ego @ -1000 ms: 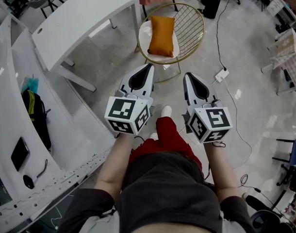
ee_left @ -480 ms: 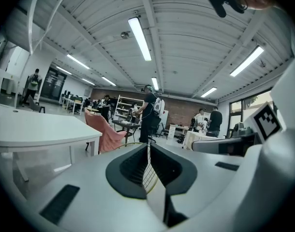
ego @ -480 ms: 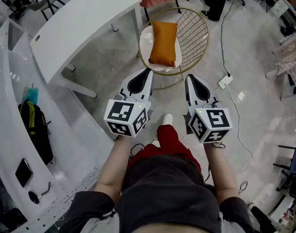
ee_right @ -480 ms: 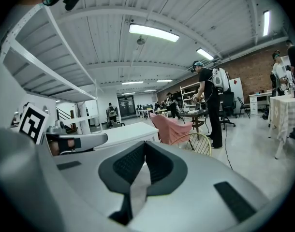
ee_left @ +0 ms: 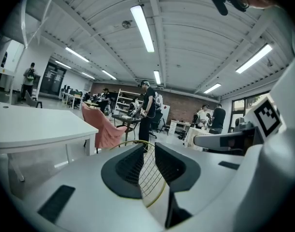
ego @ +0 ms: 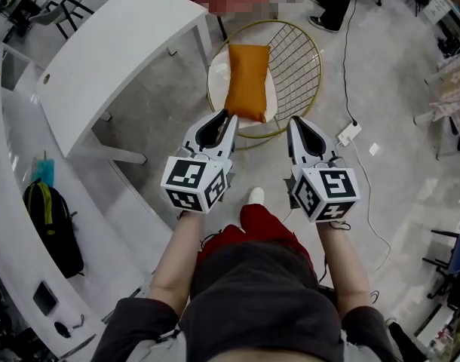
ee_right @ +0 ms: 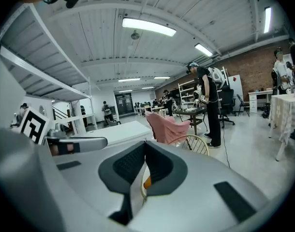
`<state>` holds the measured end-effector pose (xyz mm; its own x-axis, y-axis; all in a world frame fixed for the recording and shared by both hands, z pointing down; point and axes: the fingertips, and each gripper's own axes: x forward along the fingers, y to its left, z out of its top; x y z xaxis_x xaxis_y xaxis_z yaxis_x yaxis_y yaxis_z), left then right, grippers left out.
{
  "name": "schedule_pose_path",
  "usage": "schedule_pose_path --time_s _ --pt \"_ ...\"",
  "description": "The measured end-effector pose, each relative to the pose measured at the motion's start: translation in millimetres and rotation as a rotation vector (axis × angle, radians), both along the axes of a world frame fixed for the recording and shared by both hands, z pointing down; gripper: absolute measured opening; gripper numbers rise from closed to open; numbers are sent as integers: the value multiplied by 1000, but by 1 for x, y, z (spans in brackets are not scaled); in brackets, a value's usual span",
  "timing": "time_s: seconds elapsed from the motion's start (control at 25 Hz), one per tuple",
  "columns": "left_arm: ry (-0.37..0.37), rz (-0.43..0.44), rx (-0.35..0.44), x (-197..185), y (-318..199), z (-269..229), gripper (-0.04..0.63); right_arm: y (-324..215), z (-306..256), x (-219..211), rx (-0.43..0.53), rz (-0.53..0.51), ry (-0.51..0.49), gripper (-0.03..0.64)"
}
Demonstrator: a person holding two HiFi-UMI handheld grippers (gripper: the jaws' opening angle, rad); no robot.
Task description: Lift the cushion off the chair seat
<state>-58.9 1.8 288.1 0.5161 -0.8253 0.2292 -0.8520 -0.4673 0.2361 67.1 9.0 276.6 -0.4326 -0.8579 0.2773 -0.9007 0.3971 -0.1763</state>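
Left fingers (ee_left: 125, 170) just opening, barely apart; right fingers (ee_right: 130, 170) shut; both empty. Cushion (ego: 247, 80) ahead. Risk: narrow fingers shove it across chair (ego: 298, 51).

Both forearms (ego: 177, 251) reach forward, side by side and angled slightly down. The left hand-held gripper (ego: 228, 117) has just been opening its jaws — a narrow gap, nothing between them. The right hand-held gripper (ego: 294, 121) looks closed, tips seemingly touching.
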Motion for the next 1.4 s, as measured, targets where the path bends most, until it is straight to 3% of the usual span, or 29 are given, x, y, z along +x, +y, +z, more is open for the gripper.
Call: schedule_pose_path --time_s 0.72,1.04,1.4 --pt "-17 -15 -85 30 -102 22 183 -94 8 31 -18 -38 13 18" --pt "-52 -25 -161 25 -132 49 219 -119 26 27 -57 -35 6 18" --pt "-77 21 -252 6 -174 99 236 -159 51 12 -98 10 39 18"
